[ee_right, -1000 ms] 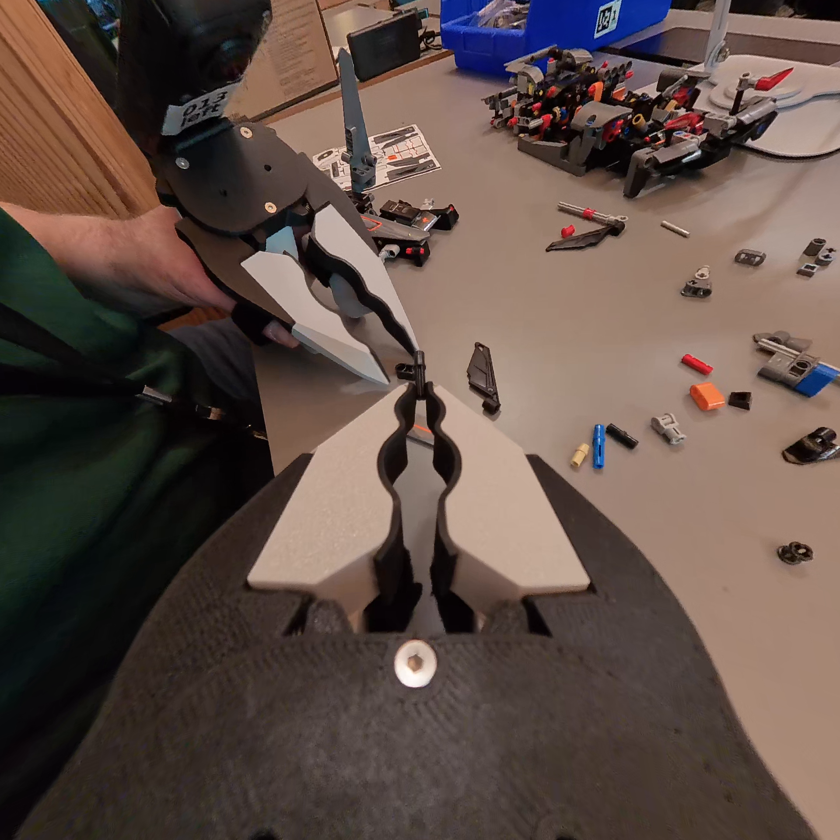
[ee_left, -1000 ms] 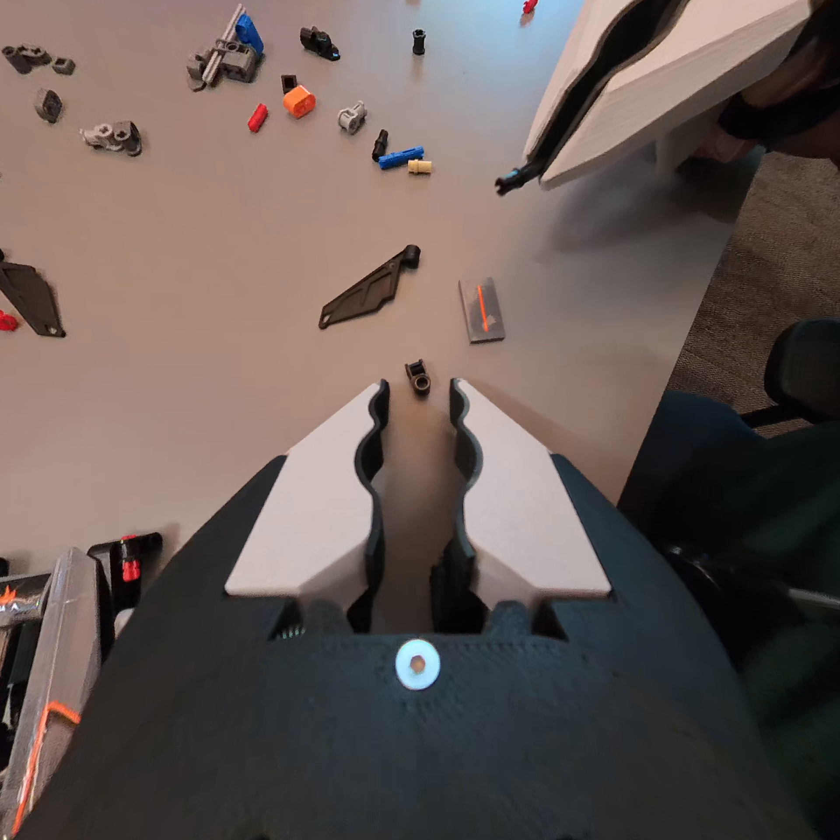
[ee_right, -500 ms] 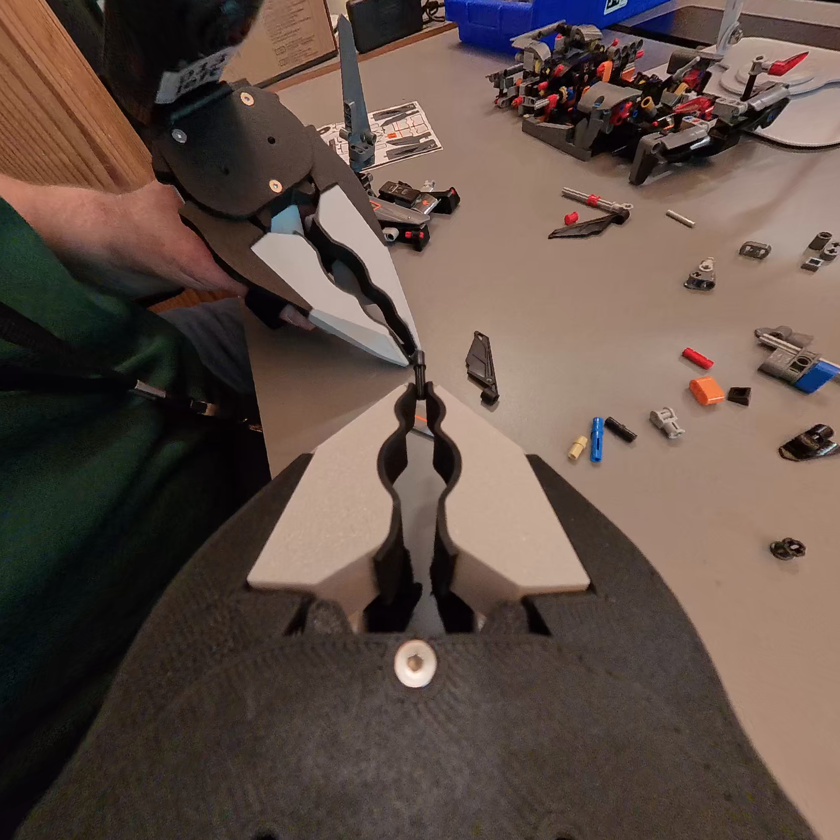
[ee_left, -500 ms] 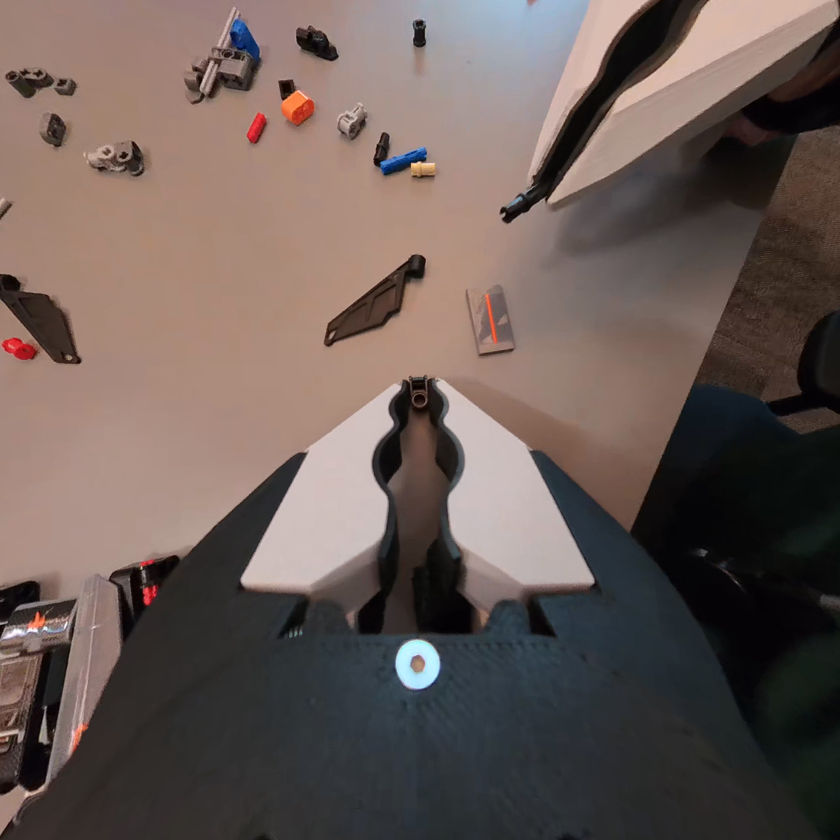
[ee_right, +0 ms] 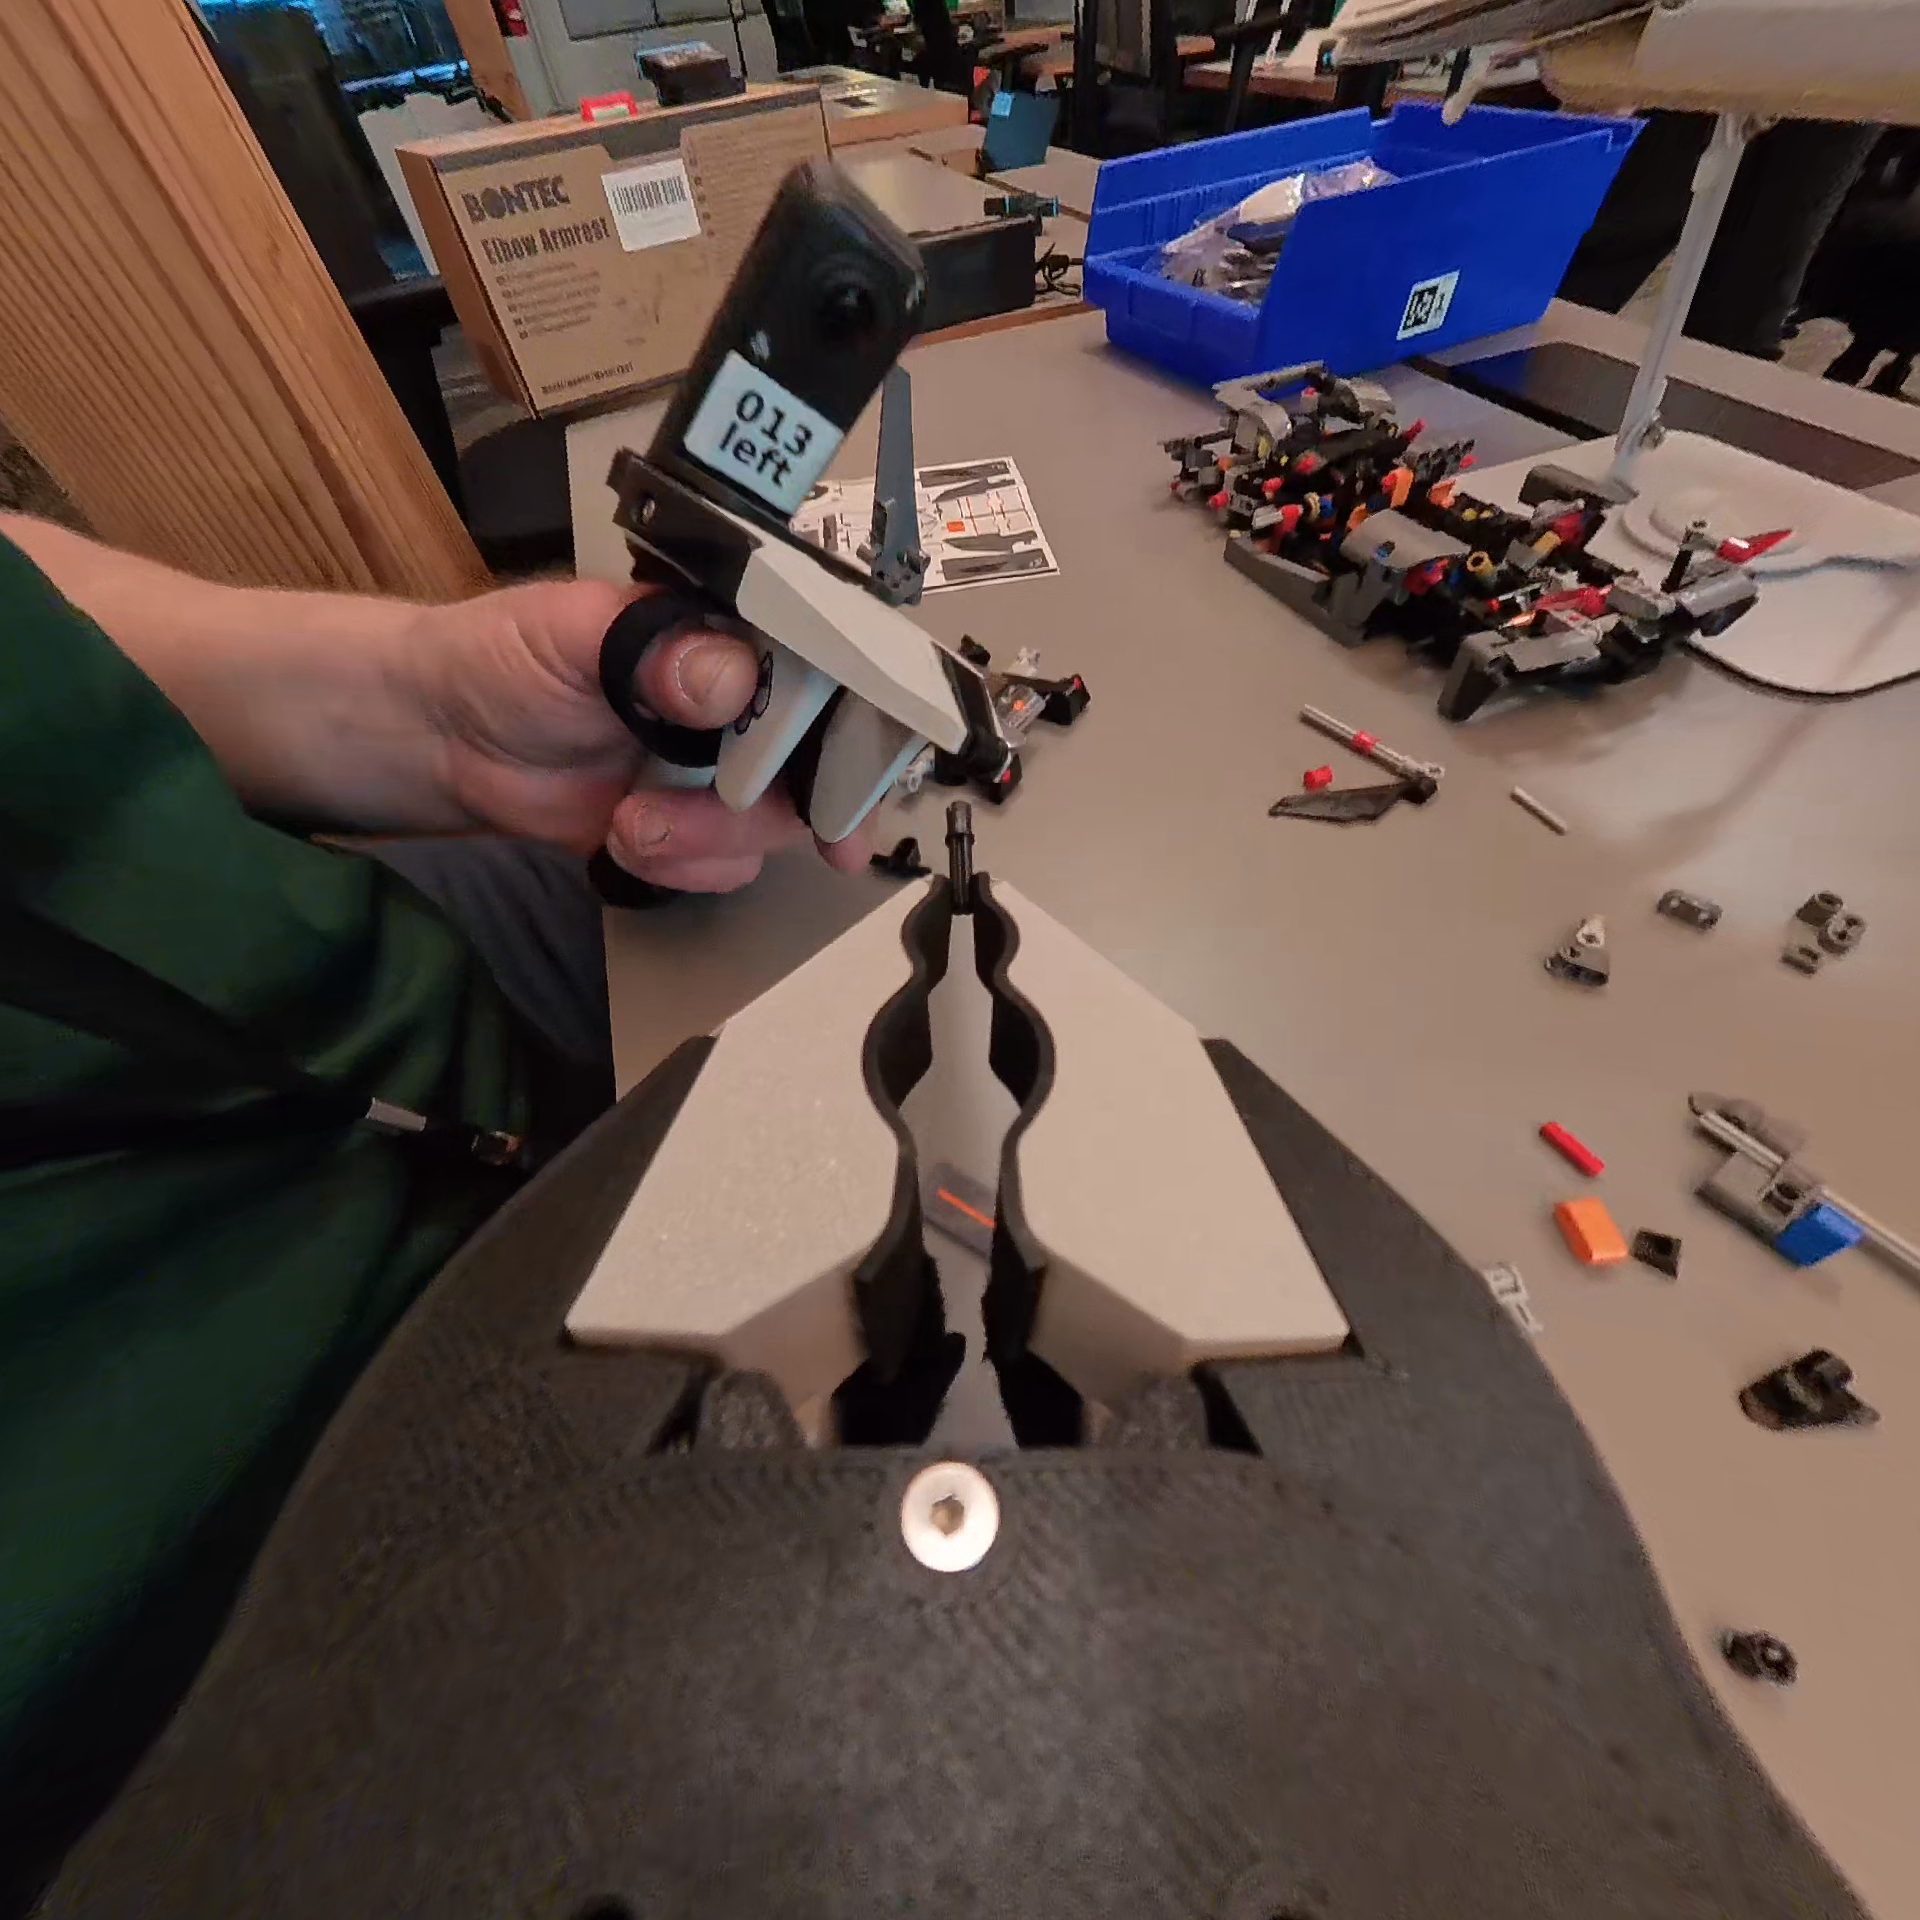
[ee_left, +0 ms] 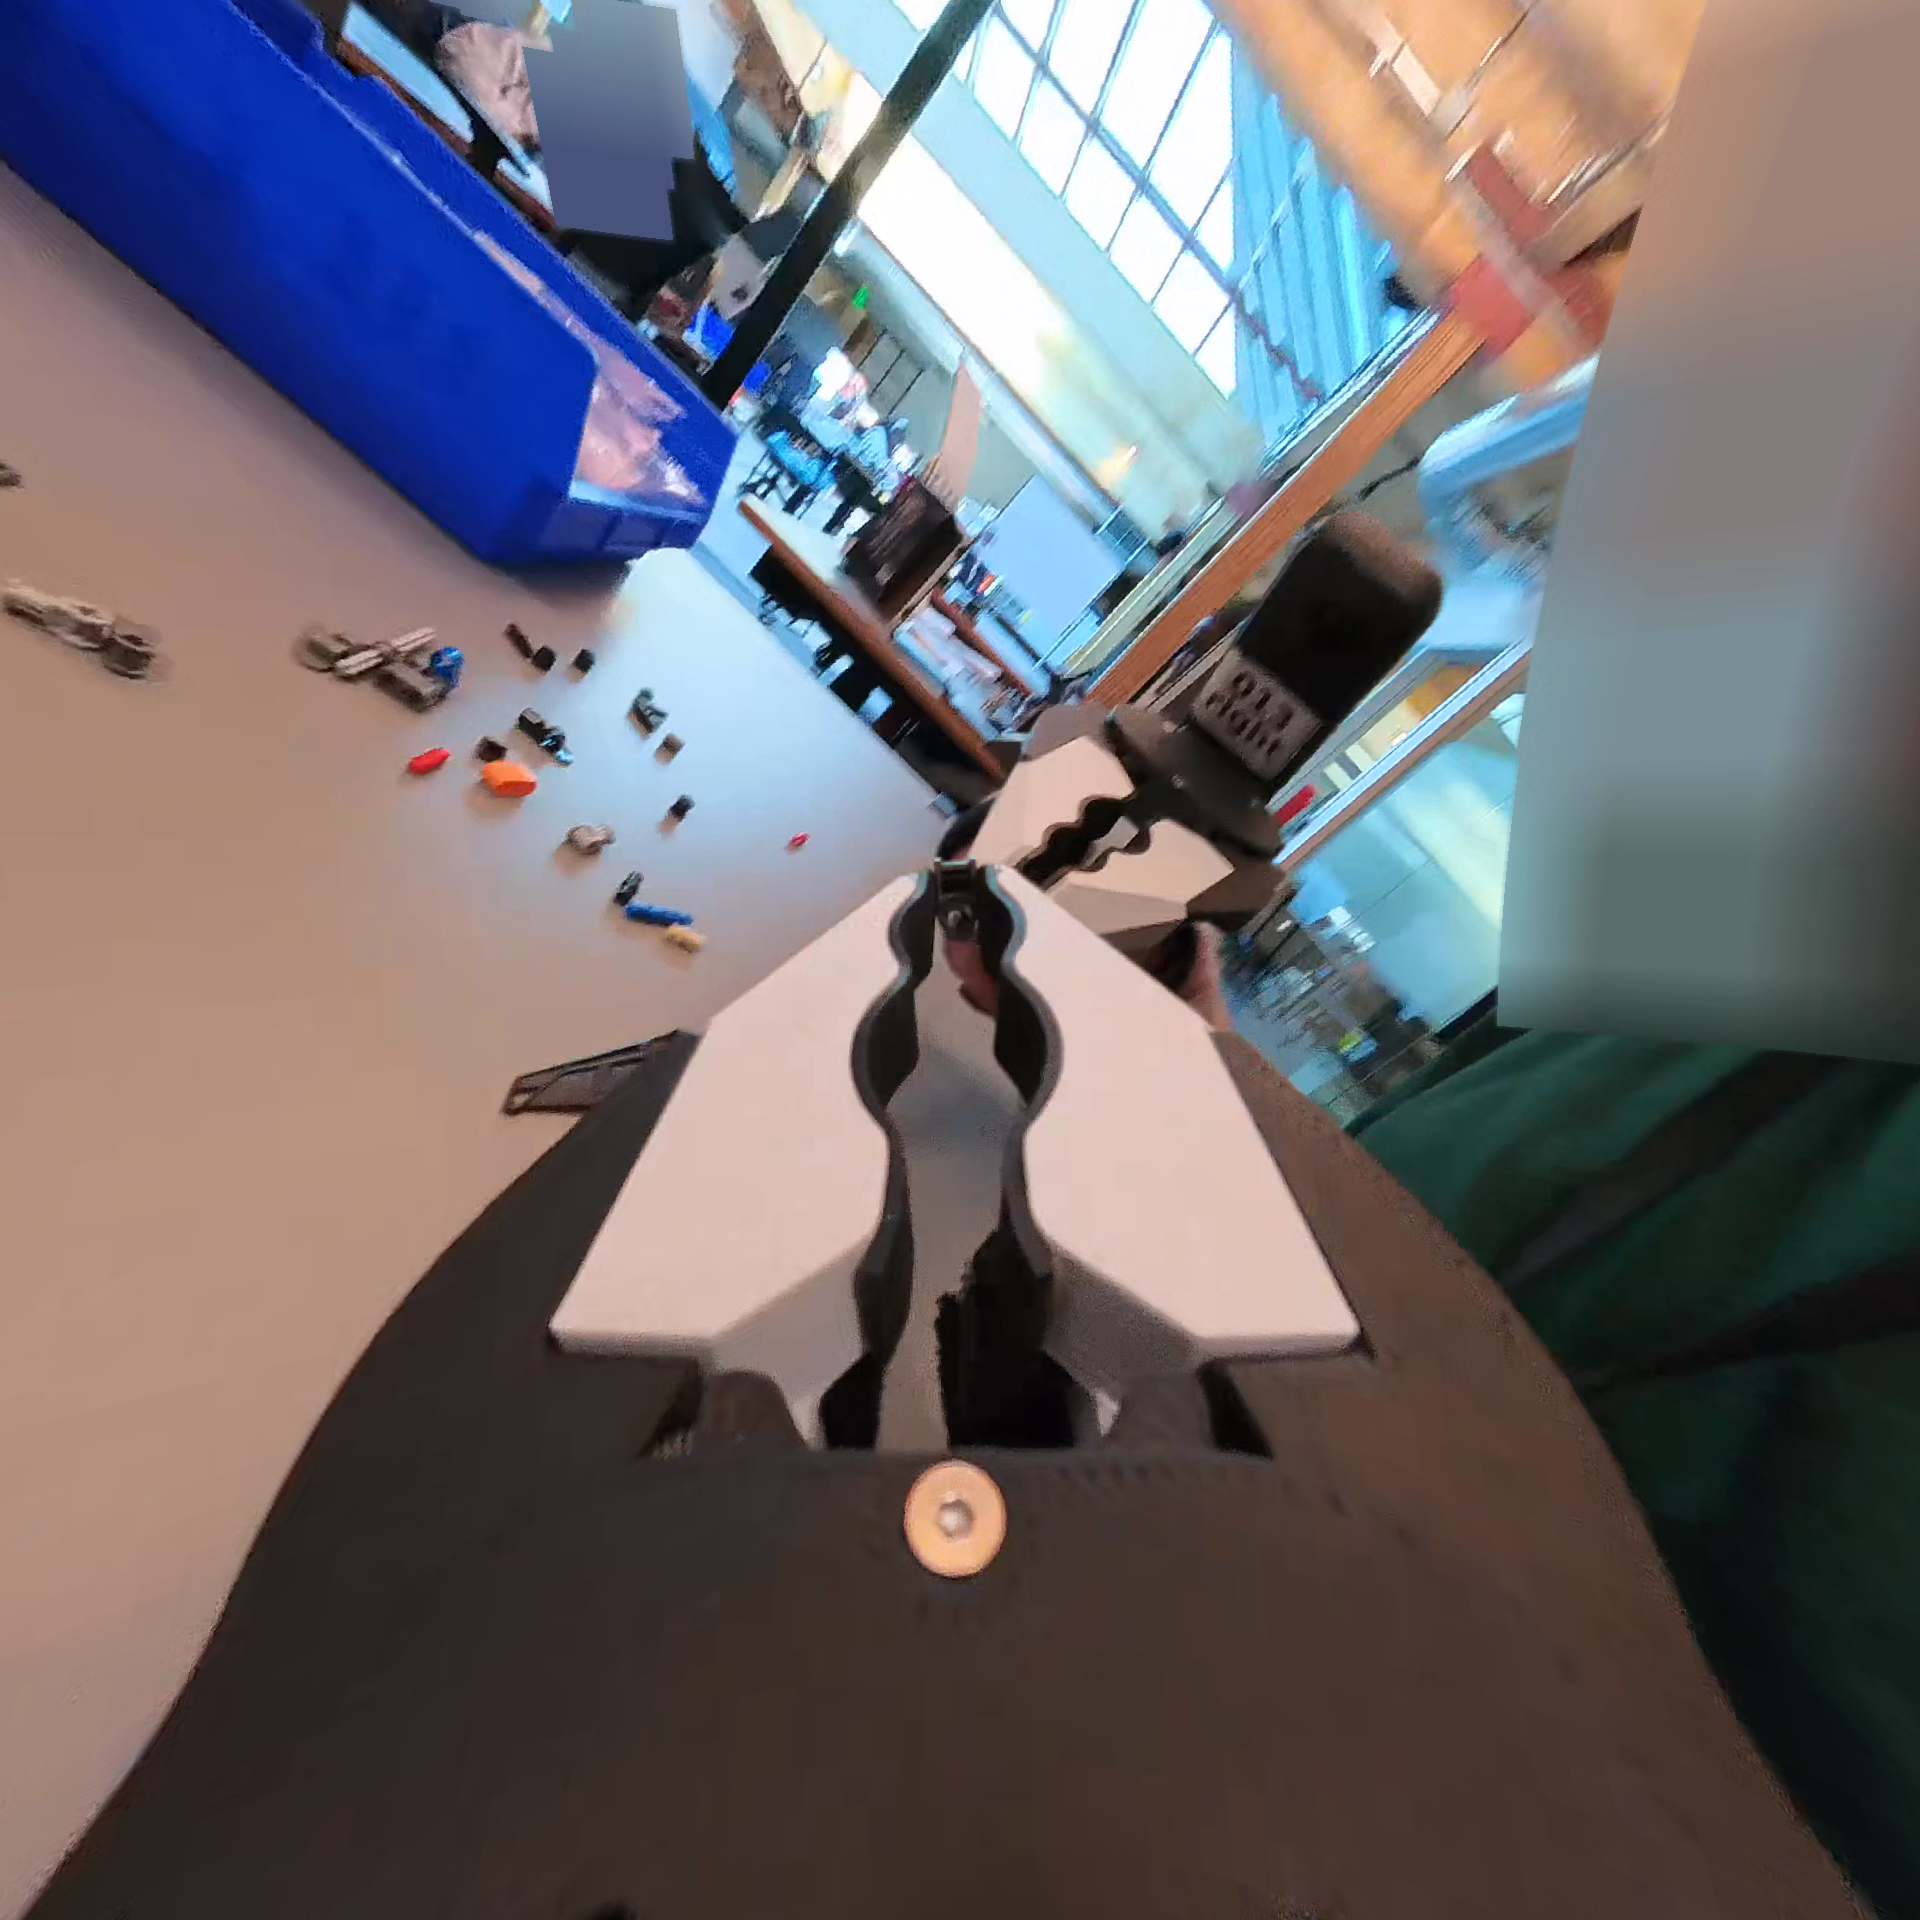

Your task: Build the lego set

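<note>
1. Our left tool (ee_left: 954, 902) is clenched on a small black connector (ee_left: 952, 912) with a round hole, pinched at the very tips and lifted off the counter (ee_left: 208, 987).
2. Our right tool (ee_right: 962, 891) is clenched on a short black pin (ee_right: 958, 840), which juts upward past the tips; only its lower end is gripped.
3. The two held pieces are apart, the tools facing each other above the counter's near edge. The half-built model (ee_right: 1455, 540) sits well away at the far side, near the blue bin (ee_right: 1351, 239), and loose parts such as an orange piece (ee_right: 1590, 1230) lie scattered between.
4. We judge the next step to be pushing the pin into the connector's hole.
5. What could go wrong: both grips are shallow, so an off-axis push may twist the connector or lever the pin out, dropping either one over the nearby edge.
6. The left wrist view is motion-blurred, so the hole's facing is probably toward the pin, but we cannot confirm it.
</note>
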Tool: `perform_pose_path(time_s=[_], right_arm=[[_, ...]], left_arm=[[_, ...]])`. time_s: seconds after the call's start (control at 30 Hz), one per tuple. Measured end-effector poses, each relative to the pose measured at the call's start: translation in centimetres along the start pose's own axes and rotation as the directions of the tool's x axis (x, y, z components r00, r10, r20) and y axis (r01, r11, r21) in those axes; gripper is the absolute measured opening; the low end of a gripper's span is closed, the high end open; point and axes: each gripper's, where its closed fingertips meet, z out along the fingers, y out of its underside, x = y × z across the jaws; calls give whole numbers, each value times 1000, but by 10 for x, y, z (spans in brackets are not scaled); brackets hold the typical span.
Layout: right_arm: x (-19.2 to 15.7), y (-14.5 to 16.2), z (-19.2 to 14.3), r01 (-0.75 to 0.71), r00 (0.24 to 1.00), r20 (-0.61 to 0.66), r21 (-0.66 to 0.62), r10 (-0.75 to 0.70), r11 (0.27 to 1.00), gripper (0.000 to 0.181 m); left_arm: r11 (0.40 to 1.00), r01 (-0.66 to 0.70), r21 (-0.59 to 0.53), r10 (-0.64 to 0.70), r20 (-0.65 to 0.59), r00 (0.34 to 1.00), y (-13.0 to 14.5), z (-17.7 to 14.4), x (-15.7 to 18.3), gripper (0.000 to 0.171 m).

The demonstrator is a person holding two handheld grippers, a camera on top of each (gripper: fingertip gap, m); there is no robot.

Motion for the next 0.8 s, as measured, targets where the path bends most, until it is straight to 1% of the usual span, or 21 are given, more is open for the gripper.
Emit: perform_pose_path(time_s=[0.17, 0.33, 0.8], right_arm=[[0, -9, 6, 2, 1000, 8, 16, -2, 1000, 2], [2, -18, 7, -6, 1000, 5, 47, 6, 999, 1], [7, -22, 8, 2, 1000, -6, 65, -2, 998, 2]], left_arm=[[983, 141, 119, -126, -128, 984, -17, -5, 7, 5], [961, 224, 161, -191, -194, 962, -22, -6, 7, 6], [961, 218, 172, -188, -177, 966, -23, 0, 3, 5]])
